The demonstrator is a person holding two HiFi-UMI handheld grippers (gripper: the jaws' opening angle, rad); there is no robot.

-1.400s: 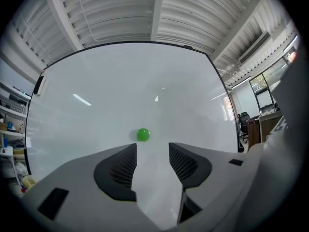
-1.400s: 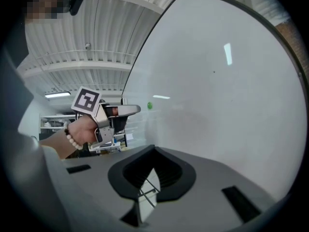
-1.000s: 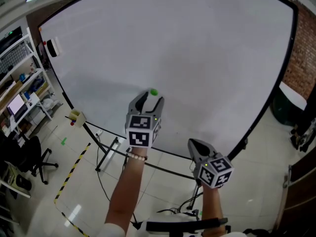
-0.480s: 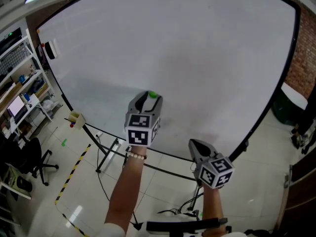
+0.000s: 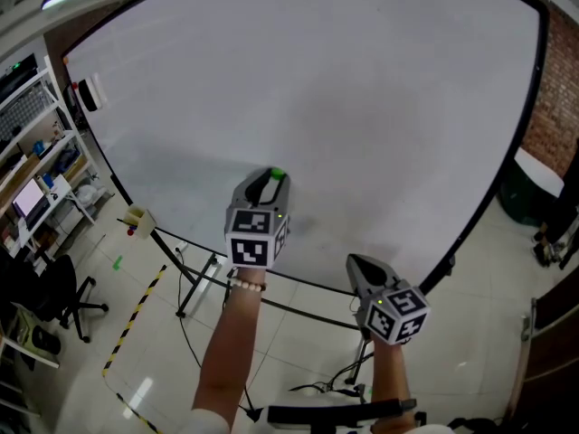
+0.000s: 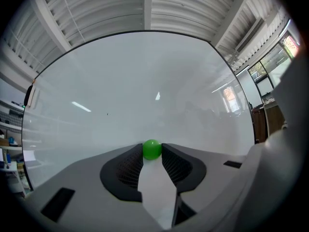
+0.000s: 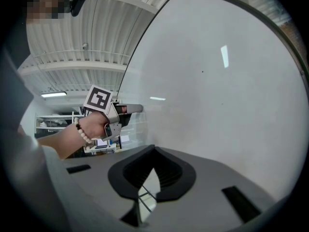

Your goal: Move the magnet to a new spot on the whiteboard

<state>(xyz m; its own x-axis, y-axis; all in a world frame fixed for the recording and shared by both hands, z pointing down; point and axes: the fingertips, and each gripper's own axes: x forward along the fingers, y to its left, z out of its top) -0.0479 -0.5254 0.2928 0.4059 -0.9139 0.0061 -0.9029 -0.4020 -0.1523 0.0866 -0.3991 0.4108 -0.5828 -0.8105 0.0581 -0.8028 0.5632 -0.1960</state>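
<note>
A small green magnet [image 5: 278,174] [image 6: 152,149] sits on the big whiteboard [image 5: 317,70] [image 6: 145,81], low and left of the middle. My left gripper [image 5: 272,180] [image 6: 152,150] is up against the board with the magnet between its fingertips. Its jaws are closing, and both dark pads touch the ball's sides. My right gripper [image 5: 358,262] [image 7: 154,148] hangs lower and to the right, off the board [image 7: 227,105], shut on nothing. The right gripper view also shows the left gripper [image 7: 129,109] from the side, its tip at the board.
A black eraser [image 5: 89,94] hangs at the board's upper left. Shelves [image 5: 32,143] and an office chair [image 5: 63,289] stand at the left. A yellow cup [image 5: 138,213] sits on the board's lower edge. Stand legs [image 5: 194,283] and yellow-black floor tape [image 5: 136,306] lie below. A brick wall [image 5: 556,107] is at the right.
My left gripper's jaws have come together around the green magnet, which now shows less above the gripper. The right gripper has stayed where it was.
</note>
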